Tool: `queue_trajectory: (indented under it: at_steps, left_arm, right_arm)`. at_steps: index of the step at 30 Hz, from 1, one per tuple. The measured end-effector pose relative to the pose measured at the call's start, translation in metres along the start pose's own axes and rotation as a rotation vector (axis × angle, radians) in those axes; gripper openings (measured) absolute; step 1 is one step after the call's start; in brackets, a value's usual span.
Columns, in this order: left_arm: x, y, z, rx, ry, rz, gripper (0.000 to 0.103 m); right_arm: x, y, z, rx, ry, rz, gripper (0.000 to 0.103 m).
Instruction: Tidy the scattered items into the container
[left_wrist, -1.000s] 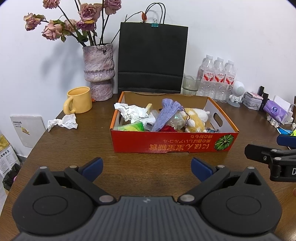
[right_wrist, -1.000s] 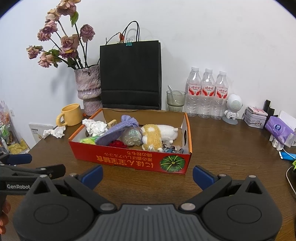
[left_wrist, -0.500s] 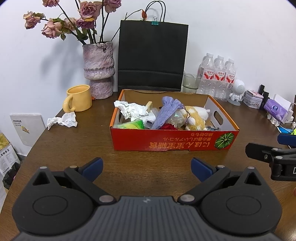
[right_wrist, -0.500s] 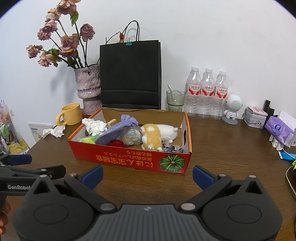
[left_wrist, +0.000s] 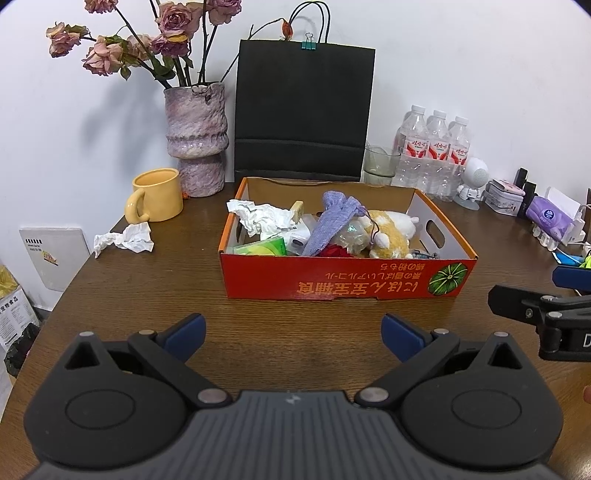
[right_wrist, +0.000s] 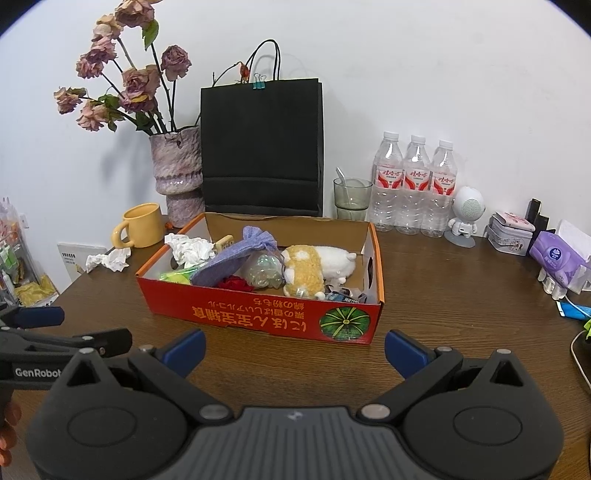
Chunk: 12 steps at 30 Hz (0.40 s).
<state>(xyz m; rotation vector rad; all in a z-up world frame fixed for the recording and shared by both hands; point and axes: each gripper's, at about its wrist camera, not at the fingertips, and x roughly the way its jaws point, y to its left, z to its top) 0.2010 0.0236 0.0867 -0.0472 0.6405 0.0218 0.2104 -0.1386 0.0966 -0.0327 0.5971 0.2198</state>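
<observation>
Little change over last second: both views hardly shift. Left gripper (left_wrist: 291, 338) and right gripper (right_wrist: 293, 349) empty, jaws apart, near side of red cardboard box (left_wrist: 343, 284). Box full; crumpled tissue (left_wrist: 123, 240) remains outside, far left by yellow mug (left_wrist: 155, 195). Likely last pickup.

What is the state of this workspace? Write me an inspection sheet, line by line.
Surface: dark brown wooden table, bare in front of the box.
Job's things: red cardboard box holds a yellow-and-white plush toy, a purple knitted pouch and crumpled paper; one crumpled white tissue lies outside it beside the yellow ceramic mug.
Clutter: black paper bag, three water bottles.
Grippers: left gripper and right gripper open, empty.
Cables: white cable at right edge.
Surroundings: white wall.
</observation>
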Motion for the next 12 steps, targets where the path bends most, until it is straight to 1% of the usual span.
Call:
queue_trajectory:
  at_steps: [10, 12]
  left_arm:
    - [0.0004, -0.0011, -0.0037, 0.014, -0.004, -0.017, 0.103]
    - [0.0018, 0.0002, -0.0045, 0.005, 0.008, -0.025, 0.103]
  right_arm:
    - [0.0004, -0.0008, -0.0012, -0.001, 0.0, 0.001, 0.103]
    - [0.0007, -0.0011, -0.0015, -0.001, 0.002, 0.003, 0.103]
